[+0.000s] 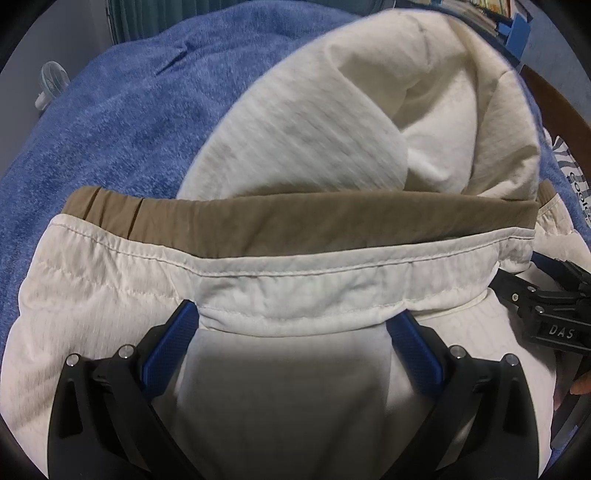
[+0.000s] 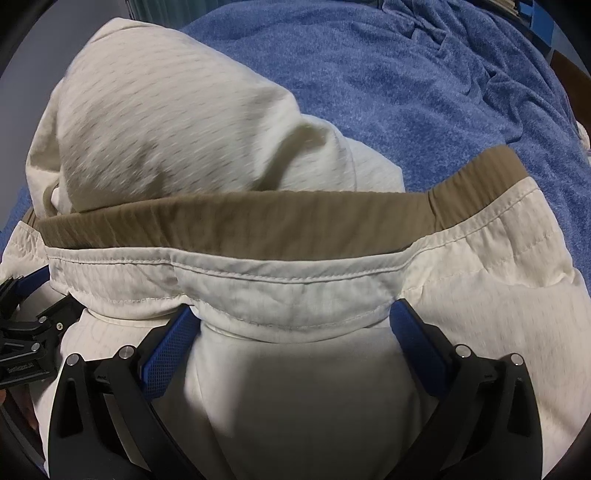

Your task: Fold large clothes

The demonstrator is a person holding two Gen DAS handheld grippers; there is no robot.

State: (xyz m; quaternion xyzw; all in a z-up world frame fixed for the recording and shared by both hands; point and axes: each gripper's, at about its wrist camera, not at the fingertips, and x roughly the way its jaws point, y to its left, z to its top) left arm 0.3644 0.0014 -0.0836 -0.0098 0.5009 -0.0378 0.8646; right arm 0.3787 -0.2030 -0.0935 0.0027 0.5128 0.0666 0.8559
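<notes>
A cream-white garment (image 1: 303, 122) with a tan waistband (image 1: 295, 218) lies over a blue blanket (image 1: 110, 129). My left gripper (image 1: 295, 317) stands wide open, and its blue fingertips (image 1: 181, 325) reach under the garment's folded stitched hem (image 1: 314, 284). My right gripper (image 2: 295, 314) is wide open in the same way under the hem (image 2: 288, 291), with the tan band (image 2: 258, 221) just beyond. The right gripper also shows at the right edge of the left wrist view (image 1: 546, 306). The left gripper shows at the left edge of the right wrist view (image 2: 26, 343). Fabric drapes between both pairs of fingers.
The blue blanket (image 2: 406, 92) covers the whole surface around the garment. A small white fan (image 1: 51, 81) stands beyond the blanket at the far left. A dark wooden edge (image 1: 554, 99) and blue objects (image 1: 517, 33) are at the far right.
</notes>
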